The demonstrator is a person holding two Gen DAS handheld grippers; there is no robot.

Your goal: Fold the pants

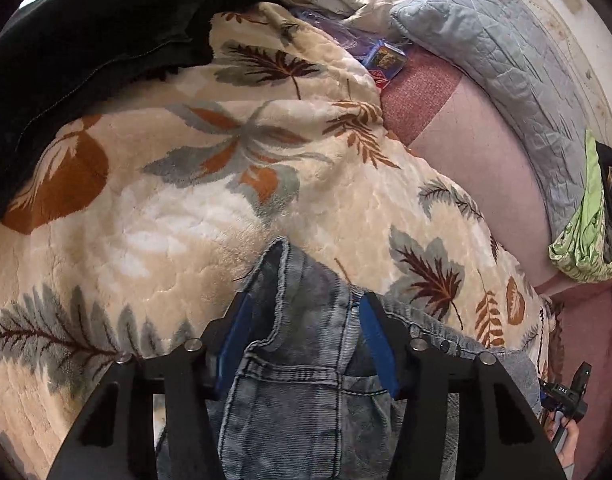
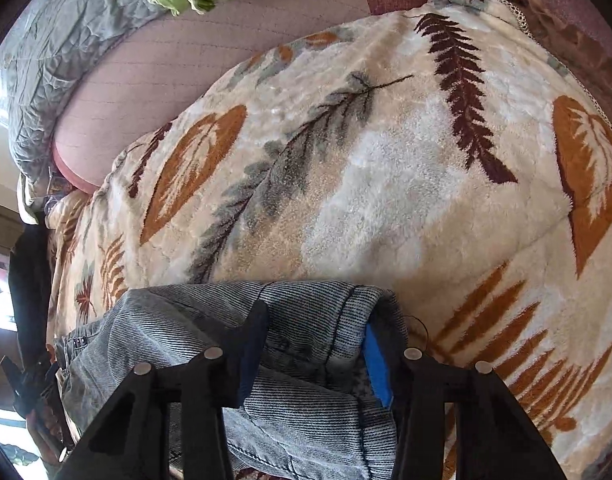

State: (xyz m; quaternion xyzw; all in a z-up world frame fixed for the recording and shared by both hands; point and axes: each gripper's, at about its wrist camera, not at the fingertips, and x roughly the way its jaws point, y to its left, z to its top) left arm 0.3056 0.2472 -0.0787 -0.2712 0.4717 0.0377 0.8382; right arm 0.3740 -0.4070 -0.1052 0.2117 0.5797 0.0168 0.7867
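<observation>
I have both tongs on the pants (image 1: 297, 360), which hang bunched between my 2 tools over the leaf-print blanket (image 1: 153, 208). The left gripper (image 1: 301, 316) has its blue pads either side of a thick hem or waistband fold, and denim fills the whole gap, so I read it as clamped on the pants. The right gripper (image 2: 318, 332) looks the same: a rolled denim edge sits between its 2 fingers, with the cloth wrapped over the right pad (image 2: 376, 364).

My main worry is the grip itself. Each tong seems to hold several layers, and if 1 layer slides free when I pull the cloth taut, the fold will come out crooked. The roll over the right pad could also snag when I let go.

Ahead of the left tong the blanket rises in humps, so a fold laid there may settle uneven. Beyond it, to the right, lies a small blue box (image 1: 384, 60), and ahead to the left a black garment (image 1: 85, 40); dragging the denim that far forward could catch either.
</observation>
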